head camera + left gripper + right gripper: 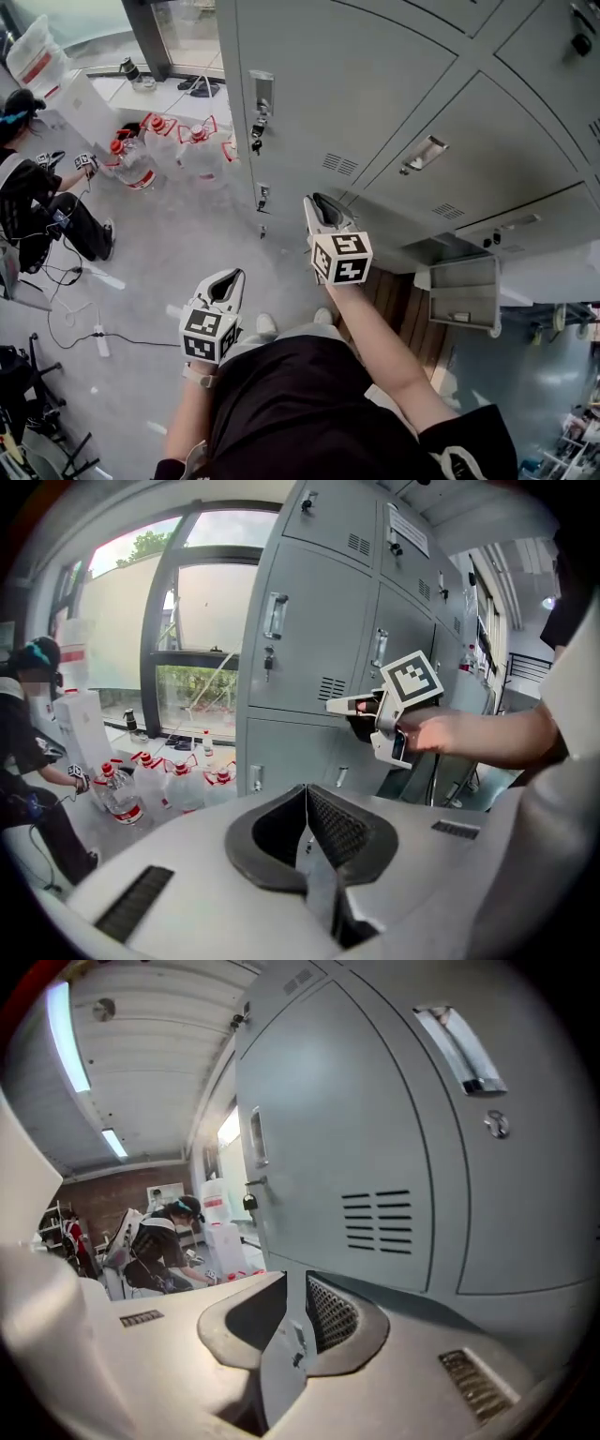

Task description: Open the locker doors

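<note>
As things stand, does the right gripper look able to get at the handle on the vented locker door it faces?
Probably yes. The right gripper is empty and hangs in free air close before the vented locker door; nothing stands between it and the handle, which sits off to one side.

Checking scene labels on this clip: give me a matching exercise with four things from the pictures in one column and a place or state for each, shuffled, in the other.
Things:
1. left gripper
2. right gripper
3. red-capped water bottles
4. bottom locker door at the head view's right

Places or states:
A. swung open
B. on the floor by the window
C. jaws together, nothing held, near the person's waist
D. raised in front of closed, vented locker doors

Pairs: 1-C, 2-D, 3-B, 4-A
</note>
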`<state>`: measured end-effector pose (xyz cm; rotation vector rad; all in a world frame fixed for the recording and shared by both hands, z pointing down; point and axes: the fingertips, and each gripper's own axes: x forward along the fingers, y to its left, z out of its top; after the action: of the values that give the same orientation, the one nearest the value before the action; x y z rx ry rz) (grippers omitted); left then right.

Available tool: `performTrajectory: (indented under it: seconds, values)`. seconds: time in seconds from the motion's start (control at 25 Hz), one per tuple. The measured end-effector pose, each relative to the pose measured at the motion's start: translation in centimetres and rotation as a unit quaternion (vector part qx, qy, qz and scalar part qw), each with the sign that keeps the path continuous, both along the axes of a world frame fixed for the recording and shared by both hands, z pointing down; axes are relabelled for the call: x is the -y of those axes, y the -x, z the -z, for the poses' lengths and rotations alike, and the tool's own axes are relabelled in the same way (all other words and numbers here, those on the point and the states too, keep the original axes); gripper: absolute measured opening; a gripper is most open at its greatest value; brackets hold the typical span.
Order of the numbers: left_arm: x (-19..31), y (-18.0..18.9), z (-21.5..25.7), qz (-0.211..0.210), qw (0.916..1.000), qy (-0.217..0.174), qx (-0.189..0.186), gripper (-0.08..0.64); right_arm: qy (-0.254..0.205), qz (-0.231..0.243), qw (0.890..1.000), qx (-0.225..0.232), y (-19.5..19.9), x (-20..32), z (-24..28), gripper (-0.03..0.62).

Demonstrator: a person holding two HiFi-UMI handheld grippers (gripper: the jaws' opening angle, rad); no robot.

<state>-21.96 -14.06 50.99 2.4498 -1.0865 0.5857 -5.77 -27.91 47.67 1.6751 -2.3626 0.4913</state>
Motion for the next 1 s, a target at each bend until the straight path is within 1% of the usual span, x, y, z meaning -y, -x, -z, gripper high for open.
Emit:
performTrajectory:
  seconds: [0.16, 0.36, 0.48, 0.72, 0.88, 1.0]
  values:
    - [0.8, 3.2, 0.7, 0.027, 0.9996, -0.008, -0.004, 0.020, -0.031, 0.012, 0.999, 0.005, 3.0, 2.8, 4.0, 0.089]
    - [1.3, 6.2, 1.1, 0.059, 0.9981, -0.015, -0.008, 0.020, -0.069, 0.026, 0.997, 0.009, 5.8, 5.8, 8.6, 0.114]
    - [1.3, 7.0, 1.6, 0.068, 0.9974, -0.019, -0.014, 0.020, -0.088, 0.033, 0.995, 0.013, 7.5, 7.4, 11.1, 0.115]
    - [0.9, 8.3, 1.6, 0.077, 0.9967, -0.018, -0.016, 0.020, -0.119, 0.042, 0.992, 0.003, 10.4, 9.8, 15.0, 0.132]
    - [0.7, 8.6, 1.6, 0.080, 0.9965, -0.015, -0.020, 0.020, -0.126, 0.032, 0.991, -0.007, 11.3, 11.1, 16.2, 0.161]
    - [0.4, 8.9, 1.5, 0.081, 0.9964, -0.015, -0.021, 0.020, -0.130, 0.016, 0.991, -0.015, 11.4, 11.9, 16.7, 0.181]
